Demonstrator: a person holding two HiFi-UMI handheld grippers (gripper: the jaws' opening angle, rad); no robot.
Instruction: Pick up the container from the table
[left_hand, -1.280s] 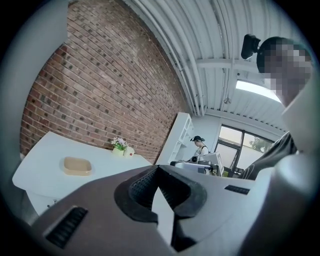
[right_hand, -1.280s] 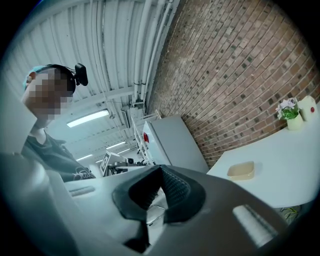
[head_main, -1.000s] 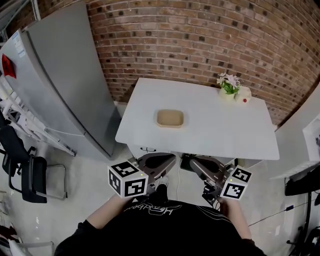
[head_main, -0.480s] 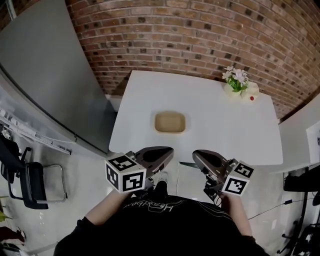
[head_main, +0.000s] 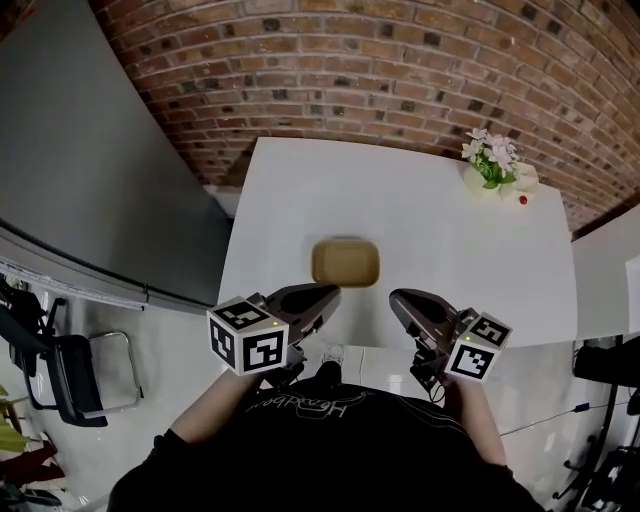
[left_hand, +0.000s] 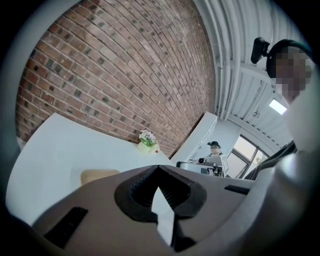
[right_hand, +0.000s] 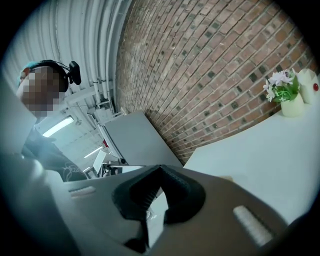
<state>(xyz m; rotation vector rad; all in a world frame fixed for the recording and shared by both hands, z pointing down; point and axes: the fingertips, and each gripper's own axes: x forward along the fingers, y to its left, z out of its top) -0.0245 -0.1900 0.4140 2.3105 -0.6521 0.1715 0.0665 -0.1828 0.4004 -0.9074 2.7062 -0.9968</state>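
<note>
A shallow tan container (head_main: 345, 262) sits on the white table (head_main: 440, 225), close to its near edge. My left gripper (head_main: 330, 291) hangs just in front of the container, at its left corner, jaws shut with nothing in them. My right gripper (head_main: 397, 296) is a little to the container's right over the table edge, also shut and empty. In the left gripper view the container (left_hand: 97, 176) peeks out above the closed jaws (left_hand: 159, 168). The right gripper view shows only a tan sliver of the container (right_hand: 227, 178) past its own jaws (right_hand: 160, 167).
A flower pot (head_main: 492, 165) and a small white object with a red dot (head_main: 522, 190) stand at the table's far right corner. A brick wall (head_main: 400, 70) runs behind the table. A grey cabinet (head_main: 90, 170) flanks the left, with a black chair (head_main: 60, 365) below it.
The person has stepped up to the table. Both shut grippers have moved forward to its near edge, and the container now lies just beyond their tips.
</note>
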